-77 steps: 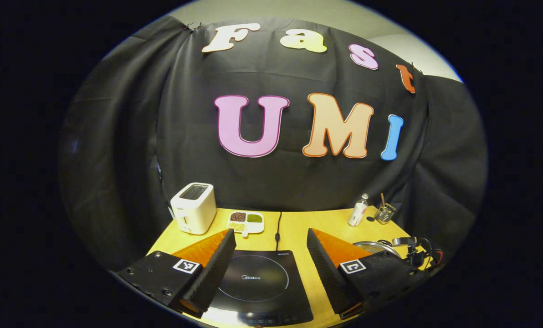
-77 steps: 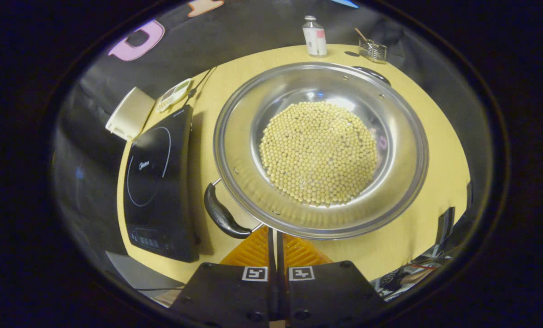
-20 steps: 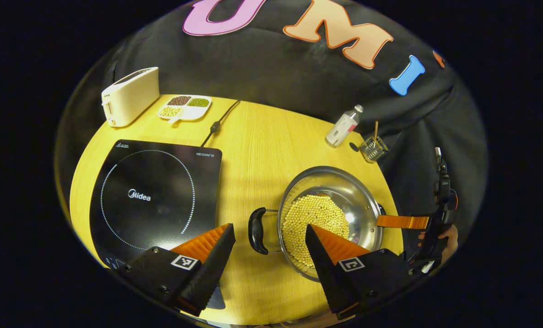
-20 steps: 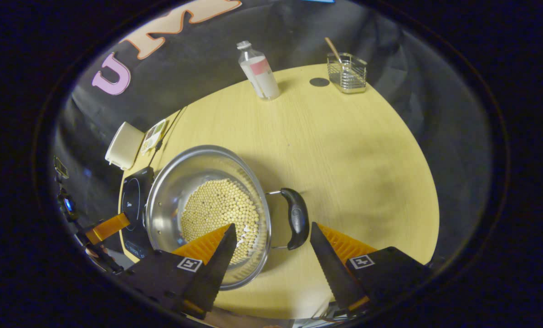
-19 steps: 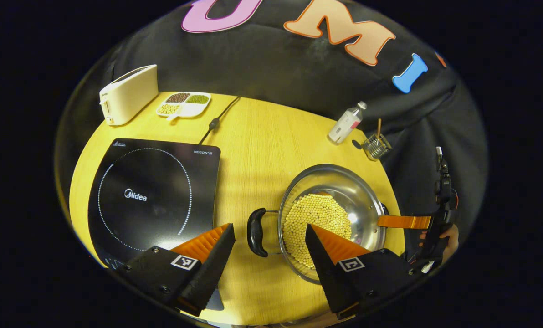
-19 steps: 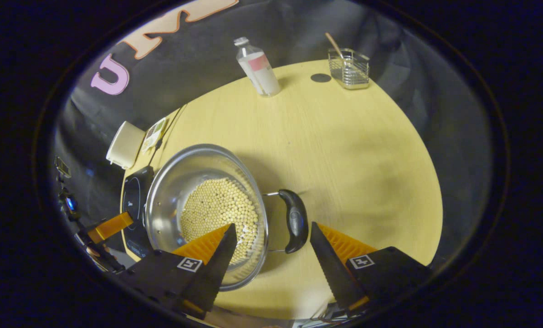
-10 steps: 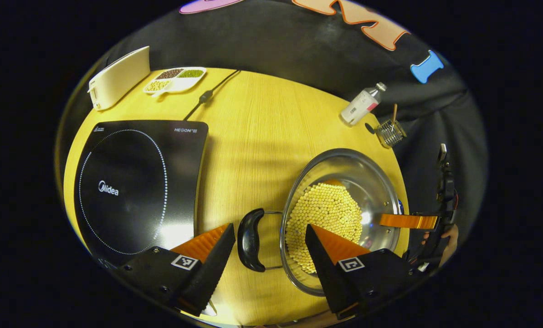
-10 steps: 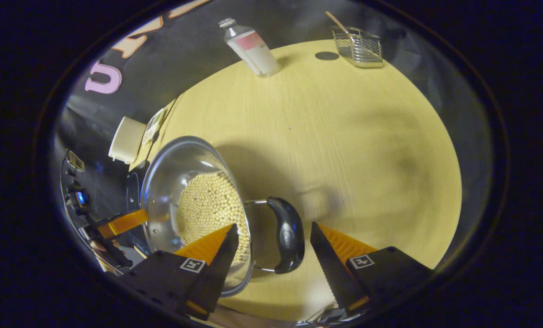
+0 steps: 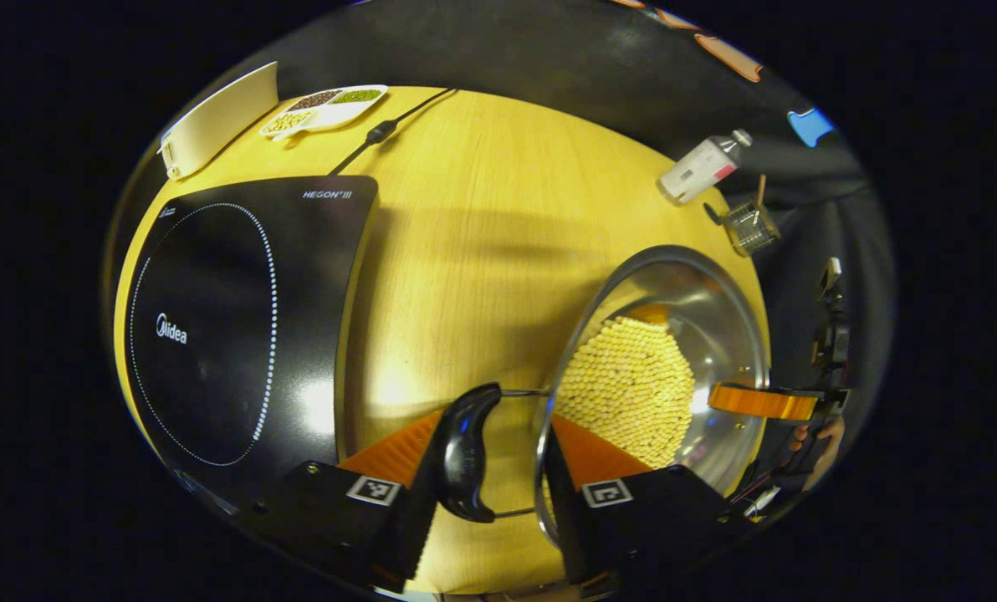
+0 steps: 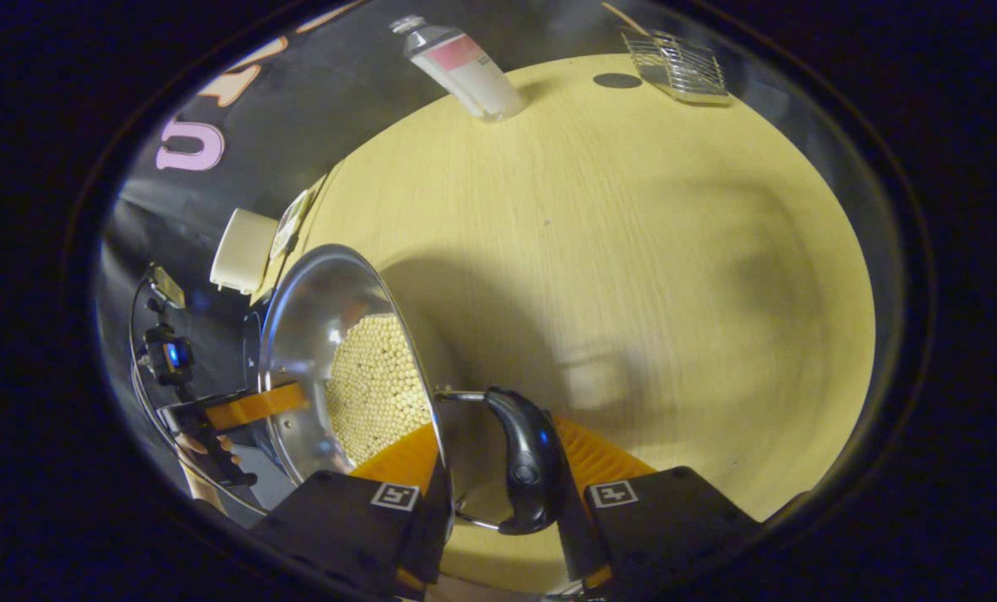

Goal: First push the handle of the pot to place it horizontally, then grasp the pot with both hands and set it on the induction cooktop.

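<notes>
A steel pot (image 9: 699,293) of soybeans (image 9: 632,385) stands on the yellow table, right of the black induction cooktop (image 9: 214,318). My left gripper (image 9: 492,418) is shut on the pot's near black handle (image 9: 465,451): one finger lies against the handle's outer side, the other inside the rim. In the right gripper view the pot (image 10: 306,309) sits at the lower left. My right gripper (image 10: 497,426) clamps the opposite handle (image 10: 528,460) and the rim the same way. Across the pot, each view shows one finger of the other gripper, held by a hand.
A white toaster (image 9: 214,117), a divided dish of beans (image 9: 323,104) and the cooktop's cord (image 9: 381,130) lie at the table's far left. A bottle (image 9: 699,167) and a wire holder (image 9: 749,226) stand beyond the pot. Bare table separates pot and cooktop.
Both grippers have moved down onto the pot's two handles and narrowed from wide open until their fingers close on handle and rim. The pot has stayed in place.
</notes>
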Tool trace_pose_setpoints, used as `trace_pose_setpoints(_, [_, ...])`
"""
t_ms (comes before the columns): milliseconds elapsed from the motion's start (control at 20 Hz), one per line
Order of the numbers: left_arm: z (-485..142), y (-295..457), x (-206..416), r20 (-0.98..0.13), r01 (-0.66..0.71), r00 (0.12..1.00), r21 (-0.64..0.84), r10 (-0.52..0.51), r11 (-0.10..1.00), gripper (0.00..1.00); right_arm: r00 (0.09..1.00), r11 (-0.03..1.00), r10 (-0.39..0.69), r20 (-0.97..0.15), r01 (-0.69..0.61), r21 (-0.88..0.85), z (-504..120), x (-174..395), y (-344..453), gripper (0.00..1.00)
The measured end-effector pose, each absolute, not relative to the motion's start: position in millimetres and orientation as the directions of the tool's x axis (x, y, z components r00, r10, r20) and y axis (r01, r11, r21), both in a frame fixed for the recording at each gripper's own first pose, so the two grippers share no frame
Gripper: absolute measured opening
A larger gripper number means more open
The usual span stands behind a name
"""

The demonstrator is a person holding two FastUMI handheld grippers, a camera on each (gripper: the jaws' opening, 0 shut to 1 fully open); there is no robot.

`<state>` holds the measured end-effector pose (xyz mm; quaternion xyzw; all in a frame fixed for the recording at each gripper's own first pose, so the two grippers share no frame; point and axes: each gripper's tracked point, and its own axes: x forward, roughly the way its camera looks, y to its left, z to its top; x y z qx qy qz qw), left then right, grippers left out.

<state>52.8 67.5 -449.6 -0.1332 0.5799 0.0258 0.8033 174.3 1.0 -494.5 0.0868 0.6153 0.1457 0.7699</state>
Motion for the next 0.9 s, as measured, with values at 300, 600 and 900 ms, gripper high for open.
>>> trace_pose_setpoints(300, [-447, 58, 48, -0.939, -0.187, 0.326, -0.178, -0.109, 0.966, 0.58, 0.194, 0.937, 0.347, -0.918, -0.121, 0.329, -486, 174, -3, 0.48])
trace_pose_setpoints(600, [-422, 47, 33, -0.937, -0.157, 0.328, -0.182, -0.122, 0.971, 0.58, 0.193, 0.938, 0.346, -0.918, -0.104, 0.331, -463, 157, -7, 0.48])
trace_pose_setpoints(900, [-394, 57, 7, -0.935, -0.150, 0.330, -0.186, -0.129, 0.971, 0.60, 0.200, 0.935, 0.354, -0.914, -0.109, 0.338, -439, 126, 3, 0.48])
